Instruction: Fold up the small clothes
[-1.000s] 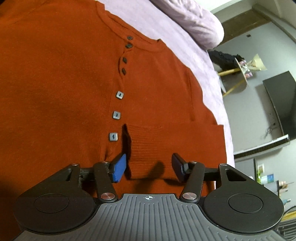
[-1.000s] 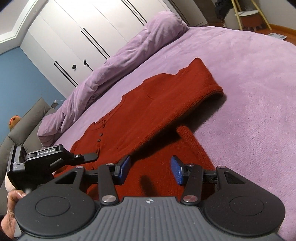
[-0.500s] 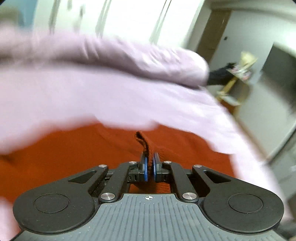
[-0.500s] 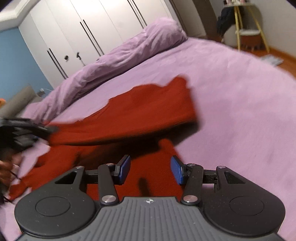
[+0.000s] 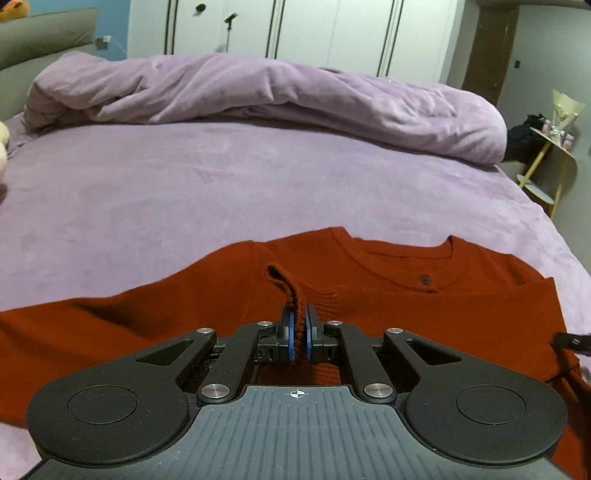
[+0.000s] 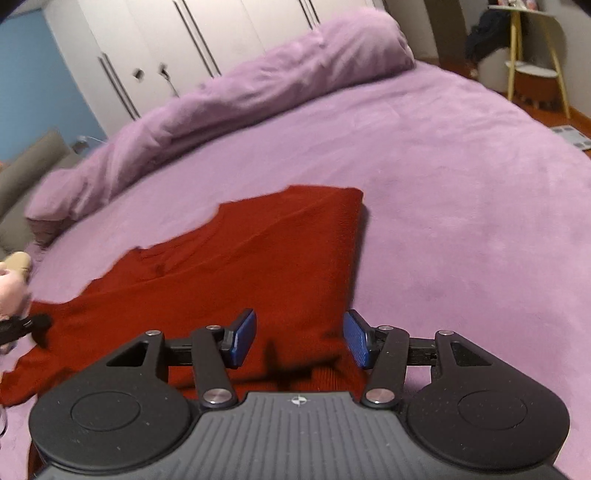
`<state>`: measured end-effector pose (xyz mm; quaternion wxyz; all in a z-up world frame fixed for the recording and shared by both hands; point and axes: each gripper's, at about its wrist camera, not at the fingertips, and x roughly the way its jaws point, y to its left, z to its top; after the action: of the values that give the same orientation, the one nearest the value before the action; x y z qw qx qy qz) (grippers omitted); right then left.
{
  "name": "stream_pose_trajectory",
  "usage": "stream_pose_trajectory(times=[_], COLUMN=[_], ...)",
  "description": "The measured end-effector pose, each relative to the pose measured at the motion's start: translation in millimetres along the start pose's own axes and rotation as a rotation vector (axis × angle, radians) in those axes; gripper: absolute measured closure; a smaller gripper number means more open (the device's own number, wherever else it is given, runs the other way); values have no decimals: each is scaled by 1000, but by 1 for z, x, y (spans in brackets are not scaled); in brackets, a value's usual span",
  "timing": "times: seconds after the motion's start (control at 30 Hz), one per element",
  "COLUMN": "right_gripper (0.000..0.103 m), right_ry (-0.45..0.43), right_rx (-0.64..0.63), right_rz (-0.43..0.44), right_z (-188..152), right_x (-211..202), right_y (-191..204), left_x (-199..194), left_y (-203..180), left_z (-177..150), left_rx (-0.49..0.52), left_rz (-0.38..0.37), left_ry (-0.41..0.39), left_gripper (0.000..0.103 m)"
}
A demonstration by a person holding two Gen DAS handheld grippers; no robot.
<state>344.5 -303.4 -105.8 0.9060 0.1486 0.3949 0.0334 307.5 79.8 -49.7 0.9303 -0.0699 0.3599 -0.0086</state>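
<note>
A rust-red buttoned sweater (image 5: 461, 306) lies spread on the purple bed (image 5: 221, 192), neckline toward the far side. My left gripper (image 5: 299, 325) is shut on a narrow ribbed strip of the sweater's knit, which stands up in a loop between the blue pads, just in front of the neckline. In the right wrist view the sweater (image 6: 258, 258) lies with one side folded over. My right gripper (image 6: 299, 341) hovers open over its near right edge, with cloth below the pads and nothing pinched. The left gripper's dark tip (image 6: 26, 325) shows at the far left.
A rumpled purple duvet (image 5: 277, 92) runs along the far side of the bed, with white wardrobe doors (image 5: 314, 29) behind. A yellow-legged side table (image 5: 546, 158) stands beyond the right bed edge. Bare bedsheet (image 6: 461, 184) stretches to the right of the sweater.
My left gripper went from open over the buttons to shut on the knit, then rose and tipped up toward the duvet. The right gripper swung over the folded sweater's right edge, still open.
</note>
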Motion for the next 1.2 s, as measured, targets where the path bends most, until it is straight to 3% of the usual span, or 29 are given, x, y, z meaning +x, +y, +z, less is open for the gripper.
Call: stream_pose_trajectory(times=[0.03,0.13,0.2,0.3,0.4,0.47,0.5,0.57,0.63,0.67,0.73,0.8,0.87,0.93,1.03,1.07,1.13,1.2], right_gripper=[55,88,96,96,96,95,95,91,89,86,86,86,86,86,87,95,96,96], right_ry=[3,-34,-97,-174,-137,-142,-136,-147,-212,-255,-293,-220,-140,-106,-147,-157,-180,-168], right_rx=[-13,-56,-121,-144,-151,-173,-187,-198,-214,-233,-277,-327,-419,-490,-398,-372,-378,-372], right_rz=[-18,-42,-89,-167,-209,-239,-260,-305,-361,-357,-264,-111,-71,-151,-225,-246,-357,-381], right_z=[2,1,-1,-4,-7,-9,-8,-4,-3,-5,-11,-18,-30,-41,-34,-30,-28,-26], right_x=[9,23,17,11,22,25,26,23,12,6,1,10,26,40,34,30,26,21], right_y=[2,11,19,20,16,17,19,23,33,40,58,79,98,102,68,58,42,34], left_x=[1,4,4,14,40,50,47,32,15,9,9,22,43,58,63,64,69,71], left_y=[2,0,-3,-9,-13,-9,-6,-3,-4,-7,-18,-31,-40,-42,-38,-35,-27,-21], left_z=[-2,-1,0,-1,-8,-12,-15,-17,-17,-17,-16,-17,-22,-25,-25,-24,-24,-24], left_rx=[5,28,25,27,67,58,46,51,49,39,29,44,61,74,102,93,68,34], left_rz=[-2,0,-10,-15,51,87,107,118,111,93,23,-9,-3,37,84,87,93,86], left_ry=[-1,-26,-63,-80,-4,57,51,-7,-61,-82,-81,-37,30,65,42,42,52,62], left_gripper=[96,96,96,96,94,77,73,61,46,44,40,38,39,39,32,27,21,20])
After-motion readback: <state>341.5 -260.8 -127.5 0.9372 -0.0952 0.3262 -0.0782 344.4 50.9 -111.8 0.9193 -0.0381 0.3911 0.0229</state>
